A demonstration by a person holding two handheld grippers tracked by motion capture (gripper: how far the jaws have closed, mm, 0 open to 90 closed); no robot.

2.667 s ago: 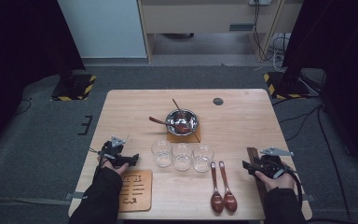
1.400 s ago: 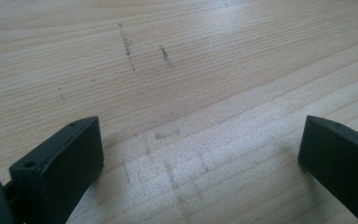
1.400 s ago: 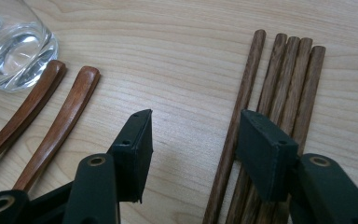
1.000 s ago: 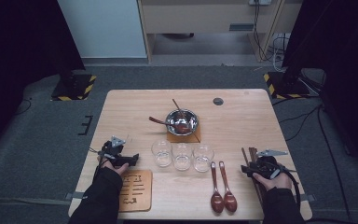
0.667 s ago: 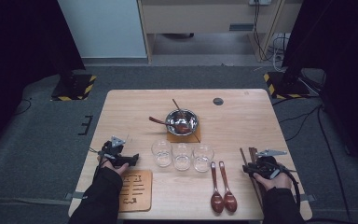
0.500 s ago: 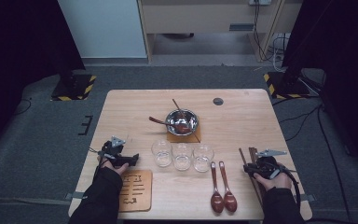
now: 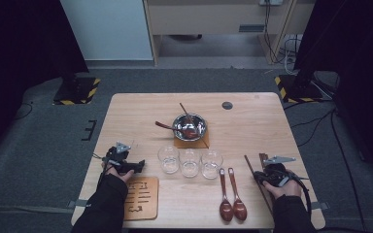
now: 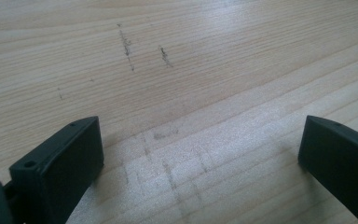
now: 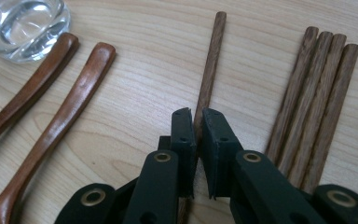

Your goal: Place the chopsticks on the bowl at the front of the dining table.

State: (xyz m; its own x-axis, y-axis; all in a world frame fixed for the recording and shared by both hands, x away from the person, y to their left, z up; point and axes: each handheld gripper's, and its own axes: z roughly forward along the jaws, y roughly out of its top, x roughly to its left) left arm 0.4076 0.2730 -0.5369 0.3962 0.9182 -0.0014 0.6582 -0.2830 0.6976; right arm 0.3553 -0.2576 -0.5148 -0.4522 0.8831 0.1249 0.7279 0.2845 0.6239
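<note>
Right gripper view showed the right gripper (image 9: 198, 122) with its jaws, which had just been closing, pinched on a single chopstick (image 9: 210, 65) lying on the wooden table (image 9: 154, 56). The stick ran straight away from the jaws, apart from a bundle of four chopsticks (image 9: 314, 100) lying side by side to its right. To its left lay two wooden spoons' handles (image 9: 51, 100), and the base of a clear glass (image 9: 23, 23) sat at the upper left corner.

Left gripper view showed the left gripper (image 8: 200, 149) with its jaws spread wide over bare wood marked by faint pencil lines, nothing between them.

High view gave the wider layout: a row of three glasses (image 7: 190, 161) mid-table, a steel bowl (image 7: 189, 127) on a square mat behind them with utensils in it, and a wooden board (image 7: 141, 197) by the left forearm, carrying dark printed marks too small to read.
</note>
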